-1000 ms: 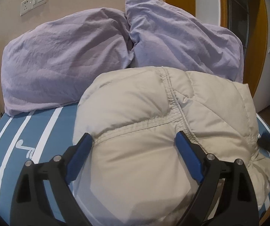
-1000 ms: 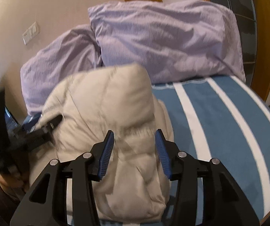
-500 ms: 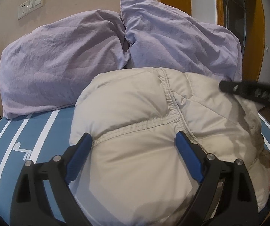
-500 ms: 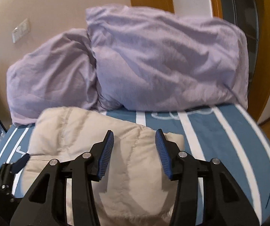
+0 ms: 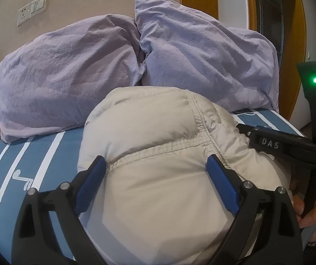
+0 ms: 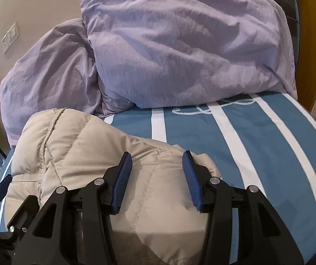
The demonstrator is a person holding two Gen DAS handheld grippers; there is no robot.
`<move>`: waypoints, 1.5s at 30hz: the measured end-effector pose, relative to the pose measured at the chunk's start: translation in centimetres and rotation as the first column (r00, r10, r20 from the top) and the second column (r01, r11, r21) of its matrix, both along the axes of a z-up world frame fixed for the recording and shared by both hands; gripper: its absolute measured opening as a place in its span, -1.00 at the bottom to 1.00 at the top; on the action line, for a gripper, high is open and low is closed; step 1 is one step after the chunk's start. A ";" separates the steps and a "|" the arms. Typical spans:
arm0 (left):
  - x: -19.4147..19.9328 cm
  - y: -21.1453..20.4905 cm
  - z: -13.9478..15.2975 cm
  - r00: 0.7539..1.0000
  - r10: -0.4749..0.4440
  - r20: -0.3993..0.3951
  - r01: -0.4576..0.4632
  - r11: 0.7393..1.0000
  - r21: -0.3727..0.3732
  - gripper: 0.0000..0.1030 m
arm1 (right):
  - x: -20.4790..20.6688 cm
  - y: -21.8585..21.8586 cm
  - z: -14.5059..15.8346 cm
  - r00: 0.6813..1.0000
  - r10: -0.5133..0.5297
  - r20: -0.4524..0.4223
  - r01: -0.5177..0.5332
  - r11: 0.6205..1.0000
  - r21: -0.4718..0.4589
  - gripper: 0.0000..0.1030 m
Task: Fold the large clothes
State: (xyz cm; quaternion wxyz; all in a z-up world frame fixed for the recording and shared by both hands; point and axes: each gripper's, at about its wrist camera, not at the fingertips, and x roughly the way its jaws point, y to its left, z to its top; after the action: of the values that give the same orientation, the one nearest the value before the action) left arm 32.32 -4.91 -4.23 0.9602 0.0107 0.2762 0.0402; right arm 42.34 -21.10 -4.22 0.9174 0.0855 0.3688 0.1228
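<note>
A beige puffy down jacket (image 5: 155, 145) lies bunched in a folded heap on the blue striped bed (image 5: 47, 159). It also shows in the right wrist view (image 6: 87, 145). My left gripper (image 5: 157, 165) is open, its blue pads on either side of a stitched seam on the jacket's top. My right gripper (image 6: 157, 161) is open and empty, held over the jacket's right part. The right gripper's body (image 5: 290, 143) shows at the right in the left wrist view, against the jacket's right side.
Two purple pillows (image 5: 74, 72) (image 6: 191, 44) lean against the wall at the head of the bed. White stripes cross the blue bedcover (image 6: 257, 141) to the right of the jacket. A wooden door frame (image 5: 299, 44) stands at the right.
The right gripper has let go of the jacket flap it carried over, opened wider, and come down low over the jacket's right part. The left gripper has barely moved.
</note>
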 end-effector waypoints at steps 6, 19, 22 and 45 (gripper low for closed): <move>0.1 -0.3 -0.1 1.000 0.002 0.000 -0.002 1.000 0.015 0.80 | 0.4 0.1 -0.8 1.000 -0.001 -0.019 0.001 1.000 0.002 -0.04; -0.1 -0.2 1.1 1.000 -0.014 -0.013 0.014 1.000 0.002 0.81 | 0.9 -0.2 -2.0 0.999 0.006 -0.054 -0.004 0.999 0.036 -0.03; -0.1 0.5 2.7 1.000 -0.015 -0.004 0.015 0.999 -0.036 0.83 | 1.0 -0.5 -2.2 0.998 0.006 -0.062 -0.003 0.998 0.055 -0.03; 6.7 2.4 1.5 0.983 0.138 -0.123 -0.132 0.990 0.052 0.92 | 0.8 -0.3 -1.7 0.999 -0.003 -0.036 0.004 0.999 0.032 0.01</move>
State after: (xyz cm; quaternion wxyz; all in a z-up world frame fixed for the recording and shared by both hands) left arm 39.06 -2.50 -2.70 0.9353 0.0156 0.3358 0.1104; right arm 43.10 -21.44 -5.95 0.9094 0.1028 0.3829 0.1255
